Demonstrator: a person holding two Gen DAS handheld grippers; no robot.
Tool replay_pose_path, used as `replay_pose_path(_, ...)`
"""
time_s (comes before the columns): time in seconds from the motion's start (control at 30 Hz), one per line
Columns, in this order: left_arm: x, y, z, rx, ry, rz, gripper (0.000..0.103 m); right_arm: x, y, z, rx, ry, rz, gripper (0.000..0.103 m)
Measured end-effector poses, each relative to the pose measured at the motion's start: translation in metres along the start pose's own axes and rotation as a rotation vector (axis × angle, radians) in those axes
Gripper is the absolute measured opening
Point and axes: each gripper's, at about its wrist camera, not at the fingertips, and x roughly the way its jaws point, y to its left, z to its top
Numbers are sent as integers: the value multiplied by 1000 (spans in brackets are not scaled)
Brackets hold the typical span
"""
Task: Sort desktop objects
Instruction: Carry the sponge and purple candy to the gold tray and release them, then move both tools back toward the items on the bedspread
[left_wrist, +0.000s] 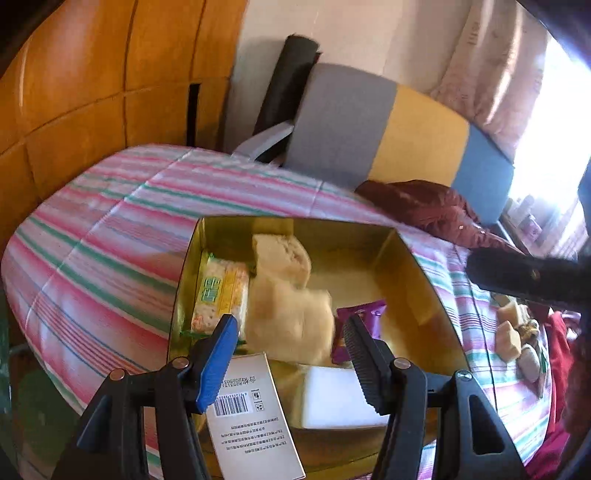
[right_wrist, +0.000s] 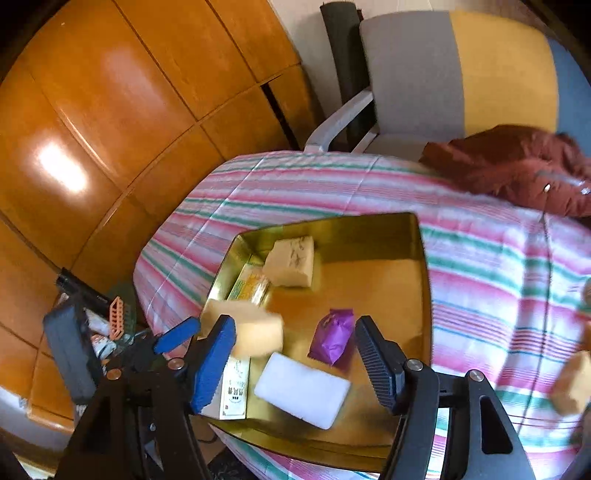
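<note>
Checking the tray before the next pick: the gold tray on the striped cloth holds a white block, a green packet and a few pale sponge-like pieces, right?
Nearly. The packet beside the white block in the gold tray is purple, not green, as the right wrist view shows. The rest stands: the tray sits on the striped cloth and holds pale sponge-like pieces.
</note>
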Motion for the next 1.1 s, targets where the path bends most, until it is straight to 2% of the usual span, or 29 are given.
replay_pose_path(0.17, -5, 8, -2, -15, -1, -77, 61, -9, 8, -1, 66, -14, -62, 70)
replay_pose_path(0.3, -11, 12, -1, -16, -10, -118, 63, -20, 6, -4, 128, -30, -95, 84)
replay_pose_path(0.4, -10, 11, 1, 0, -12, -111, 63, -30, -1, -7, 152, -40, -135, 88)
replay_pose_path(0.67, -21, 4, 2, 0, -48, -154, 63, -63, -53, -21, 249, -58, -265, 88)
replay_pose_path(0.83, -24, -4, 2, 8, -59, -148, 63, -96, -92, -38, 332, -106, -290, 90)
replay_pose_path(1.1, -31, -14, 2, 40, -79, -147, 64, -114, -132, -62, 423, -116, -344, 90)
